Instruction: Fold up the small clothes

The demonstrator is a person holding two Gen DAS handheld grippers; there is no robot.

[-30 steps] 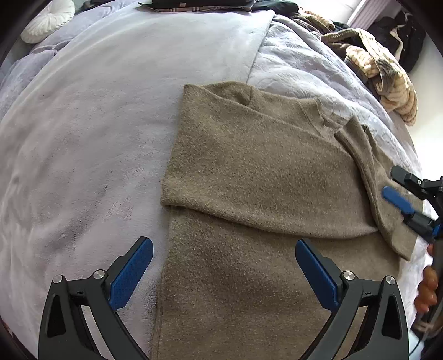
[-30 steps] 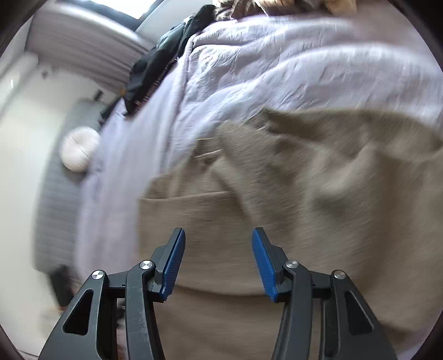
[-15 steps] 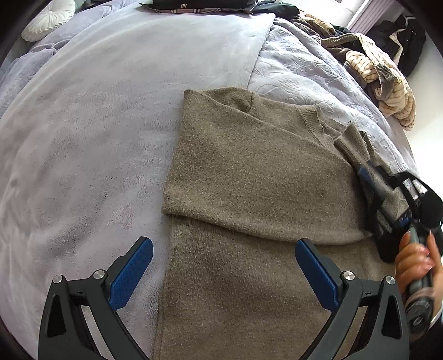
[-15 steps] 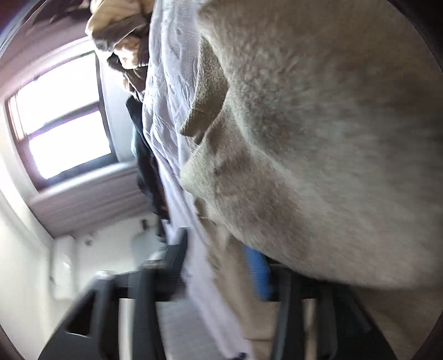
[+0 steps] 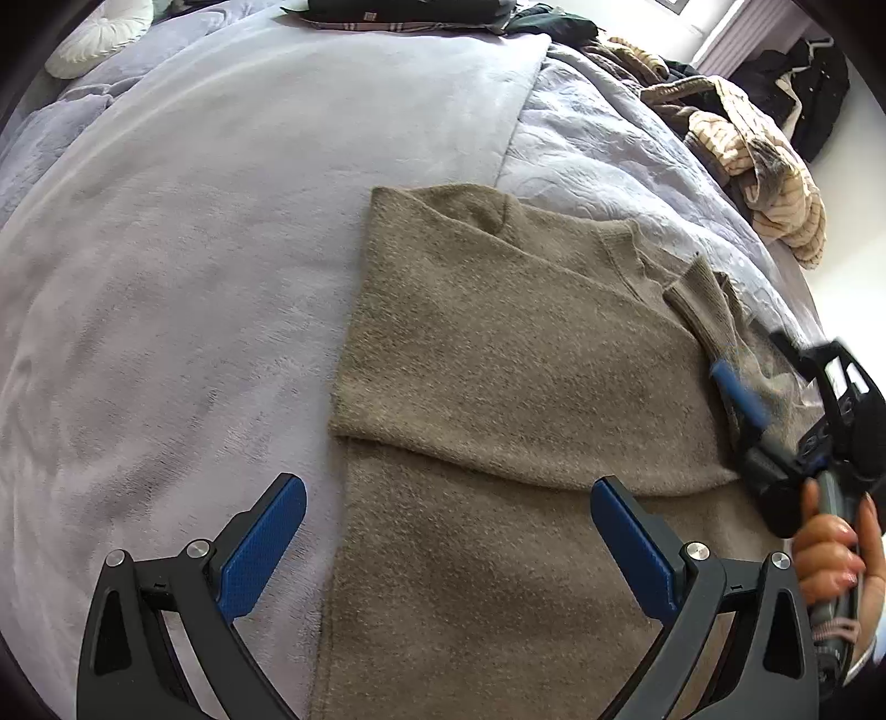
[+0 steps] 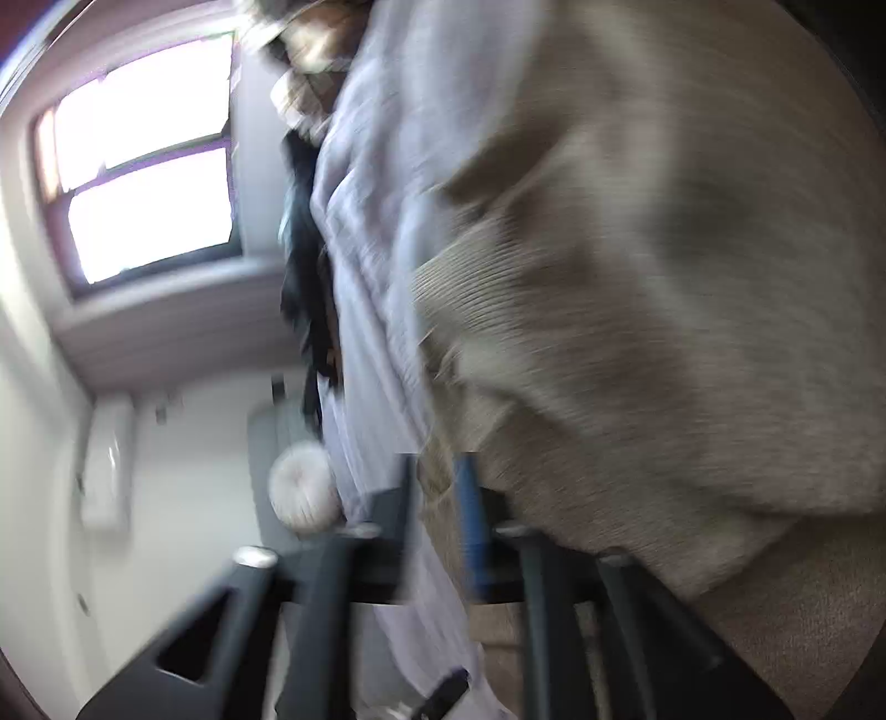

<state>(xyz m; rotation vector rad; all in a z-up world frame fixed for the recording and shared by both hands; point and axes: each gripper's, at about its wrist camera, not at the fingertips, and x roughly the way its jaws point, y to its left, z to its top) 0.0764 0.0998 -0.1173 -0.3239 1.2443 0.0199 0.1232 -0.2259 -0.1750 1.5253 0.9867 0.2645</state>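
Note:
A tan knit sweater [image 5: 498, 360] lies flat on the bed, with one side folded over its body. Its right sleeve [image 5: 703, 310] runs down the right edge. My left gripper [image 5: 448, 537] hovers open above the sweater's lower part and holds nothing. A hand [image 5: 830, 554] holds my right gripper [image 5: 769, 382] low at the sleeve. In the blurred right wrist view my right gripper [image 6: 437, 487] has its jaws opening, though they stand narrow with sleeve fabric [image 6: 498, 288] pinched between the pads.
A lilac fleece blanket [image 5: 194, 249] covers the bed, with a quilted cover [image 5: 598, 144] beside it. A pile of striped clothes [image 5: 764, 166] lies at the far right, dark clothes [image 5: 398, 11] at the far edge, a round white cushion [image 5: 94, 33] far left. A window [image 6: 144, 166] is beyond.
My right gripper dropped onto the sleeve at the sweater's right edge, rolled onto its side, and its jaws narrowed onto the fabric. The left gripper stayed put and open.

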